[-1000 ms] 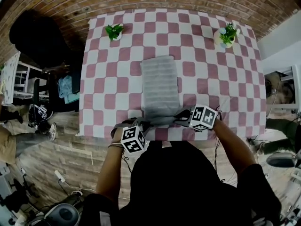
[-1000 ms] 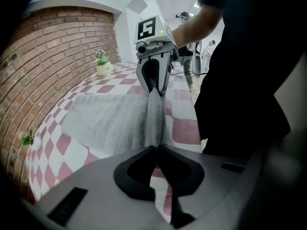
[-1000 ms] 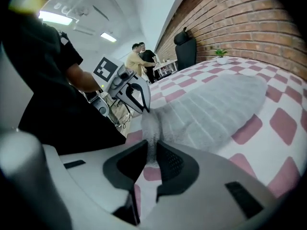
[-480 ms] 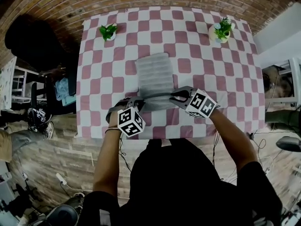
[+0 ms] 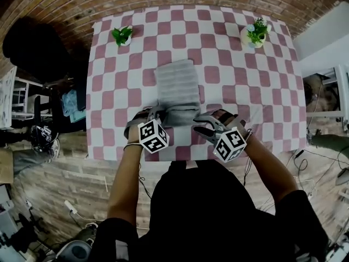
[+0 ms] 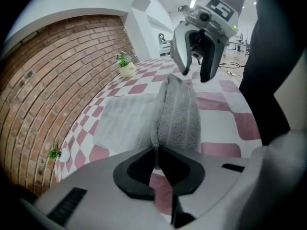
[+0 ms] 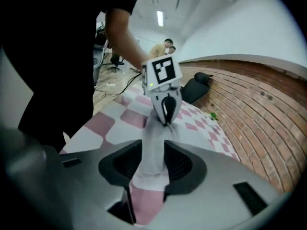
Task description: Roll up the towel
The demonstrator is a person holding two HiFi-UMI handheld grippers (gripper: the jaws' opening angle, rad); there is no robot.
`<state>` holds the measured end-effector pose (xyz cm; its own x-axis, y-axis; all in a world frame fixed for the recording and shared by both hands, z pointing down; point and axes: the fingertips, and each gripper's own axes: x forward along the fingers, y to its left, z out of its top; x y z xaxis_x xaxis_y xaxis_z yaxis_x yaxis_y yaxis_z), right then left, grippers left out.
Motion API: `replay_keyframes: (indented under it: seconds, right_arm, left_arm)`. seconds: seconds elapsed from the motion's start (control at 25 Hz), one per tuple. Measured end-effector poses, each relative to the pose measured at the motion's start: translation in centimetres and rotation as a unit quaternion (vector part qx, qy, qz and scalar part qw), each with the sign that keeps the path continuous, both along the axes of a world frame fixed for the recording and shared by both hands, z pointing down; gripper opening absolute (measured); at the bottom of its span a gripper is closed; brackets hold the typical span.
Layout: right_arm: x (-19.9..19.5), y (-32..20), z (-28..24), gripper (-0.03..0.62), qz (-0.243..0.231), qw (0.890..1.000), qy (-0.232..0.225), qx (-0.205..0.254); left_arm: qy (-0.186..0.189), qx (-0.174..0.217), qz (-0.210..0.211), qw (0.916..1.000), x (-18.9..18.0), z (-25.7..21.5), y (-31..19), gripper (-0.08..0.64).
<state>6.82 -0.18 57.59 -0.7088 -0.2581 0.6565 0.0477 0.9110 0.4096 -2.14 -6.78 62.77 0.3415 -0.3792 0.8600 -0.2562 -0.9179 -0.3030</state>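
A grey towel (image 5: 175, 83) lies lengthwise on the checked table (image 5: 245, 81), its near end wound into a short roll (image 5: 180, 115). My left gripper (image 5: 161, 114) is at the roll's left end, shut on the towel's edge (image 6: 156, 128). My right gripper (image 5: 200, 125) sits at the roll's right end. Its jaws have just been opening and now stand apart, with the end of the roll (image 7: 152, 147) lying between them, unpinched. In the left gripper view the right gripper (image 6: 194, 75) hovers at the far end of the roll with its fingers spread. The right gripper view shows the left gripper (image 7: 165, 111) closed on the far end.
Two small potted plants stand at the table's far corners, left (image 5: 122, 35) and right (image 5: 255, 34). The table's near edge (image 5: 180, 160) runs just below the grippers. A person in black sits beside the table at the left (image 5: 32, 42). Wood floor surrounds it.
Both grippers have carried the roll further up the towel, shortening its flat part. The right gripper has rolled over, its cube now nearer me, and its jaws have parted from the towel.
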Motion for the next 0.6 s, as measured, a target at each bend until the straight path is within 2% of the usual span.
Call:
replay_keyframes:
  seconds: [0.12,0.24,0.36,0.44,0.48,0.6]
  right_arm:
    - [-0.4,-0.3,4.7,0.213,-0.004,0.999,0.044,0.008]
    - [-0.1,-1.4,6.6,0.214,0.007,0.998,0.067,0.009]
    - [-0.3,-1.9,6.9,0.221,0.01,0.998,0.06,-0.033]
    - [0.0,-2.2,6.8,0.219,0.015,0.997,0.058,-0.053]
    - [0.0,-2.5,6.7,0.177,0.021,0.996,0.056,-0.061]
    - [-0.2,-3.0,6.5,0.169,0.031,0.994,0.05,-0.092]
  left_arm:
    - [0.003,0.007,0.001,1.0,-0.2,-0.2,0.2,0.032]
    - [0.001,0.03,-0.004,0.9995,-0.9,-1.0,0.5,0.047]
    - [0.021,0.057,-0.007,0.9981,-1.7,-3.2,1.5,0.143]
    - [0.038,0.06,0.015,0.9973,-1.3,-4.0,3.0,0.184]
    - [0.039,0.057,0.034,0.997,-1.0,-3.9,3.8,0.202]
    - [0.022,0.041,0.085,0.9953,-0.1,-2.2,5.2,0.231]
